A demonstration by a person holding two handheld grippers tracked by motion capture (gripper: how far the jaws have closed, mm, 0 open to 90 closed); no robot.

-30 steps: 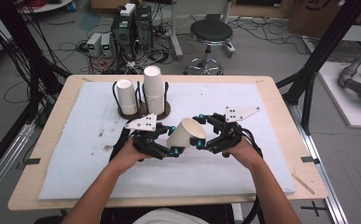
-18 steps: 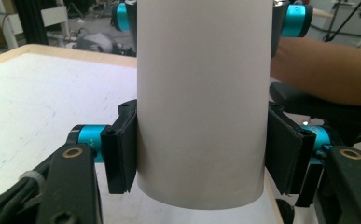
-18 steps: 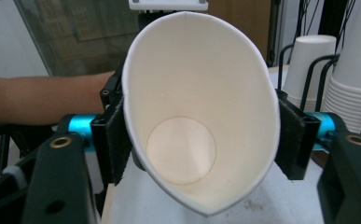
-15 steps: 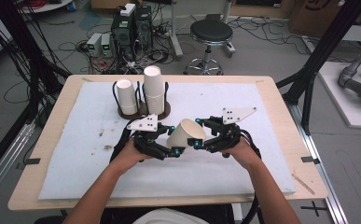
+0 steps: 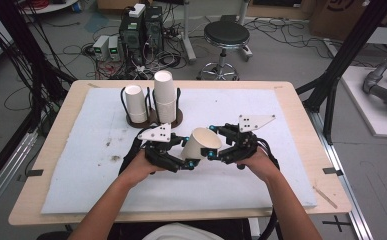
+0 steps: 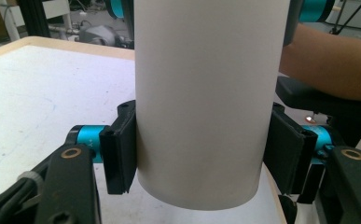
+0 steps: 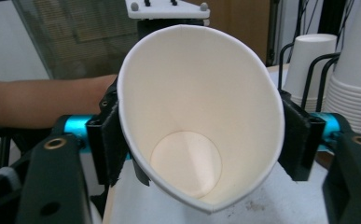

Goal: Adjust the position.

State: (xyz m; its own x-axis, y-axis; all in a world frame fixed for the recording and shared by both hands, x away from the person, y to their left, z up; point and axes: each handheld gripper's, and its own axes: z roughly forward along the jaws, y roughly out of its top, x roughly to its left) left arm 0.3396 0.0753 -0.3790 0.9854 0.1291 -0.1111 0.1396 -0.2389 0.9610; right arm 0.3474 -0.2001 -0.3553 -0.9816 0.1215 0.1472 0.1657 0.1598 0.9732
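Observation:
A white paper cup point(image 5: 200, 144) is held on its side above the mat, between both grippers. My left gripper point(image 5: 187, 153) is shut on its lower body; its jaws have just been closing on the cup point(image 6: 201, 102), with a pad point(image 6: 120, 154) against each side. My right gripper point(image 5: 212, 143) grips the open end and squeezes the rim into an oval. Its jaws have just been opening a little, with the cup point(image 7: 187, 163) still pinched between its pads point(image 7: 108, 140).
A dark wire cup holder point(image 5: 177, 118) stands at the back left of the white mat point(image 5: 81, 165). It holds a tall stack of cups point(image 5: 164, 95) and one upturned cup point(image 5: 136, 102). Beyond the wooden table's far edge stand a stool point(image 5: 226, 35) and electronics.

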